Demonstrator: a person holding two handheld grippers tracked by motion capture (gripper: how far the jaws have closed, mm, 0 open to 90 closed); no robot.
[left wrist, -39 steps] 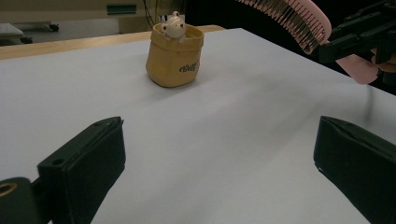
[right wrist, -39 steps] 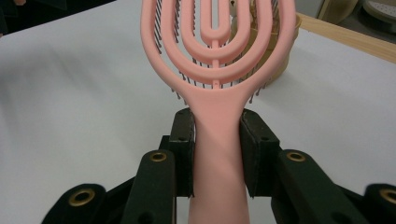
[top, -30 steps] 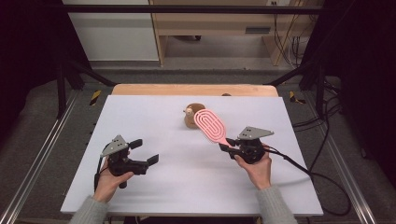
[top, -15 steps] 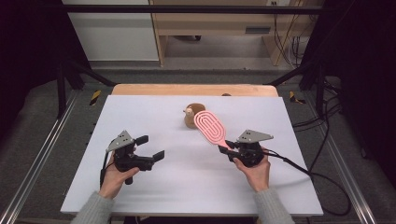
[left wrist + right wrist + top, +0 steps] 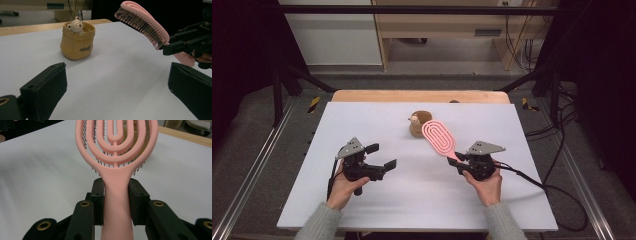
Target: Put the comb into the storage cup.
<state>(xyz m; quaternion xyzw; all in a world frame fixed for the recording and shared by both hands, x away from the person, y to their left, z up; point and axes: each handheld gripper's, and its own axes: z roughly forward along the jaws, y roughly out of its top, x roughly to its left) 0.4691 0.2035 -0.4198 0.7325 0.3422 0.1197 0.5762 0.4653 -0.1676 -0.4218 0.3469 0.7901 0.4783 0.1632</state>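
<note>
A pink hairbrush [image 5: 439,138] is held up off the white surface [image 5: 412,200] by the right gripper [image 5: 459,159] — its jaws are closed tight on the handle. The left gripper [image 5: 382,156] is held with its jaws wide apart and nothing between them. A small tan pot [image 5: 416,123] with a little bear sits just behind the brush head. The brush is likely being carried — perhaps to be passed over or set down.

On the desk [image 5: 362,125], a small pot [image 5: 417,125] is sitting toward the far middle. A hairbrush [image 5: 439,138], off the surface, is slanting just right of it, above the right gripper [image 5: 459,161]. The left gripper [image 5: 381,156] is hovering well apart, near-left.
</note>
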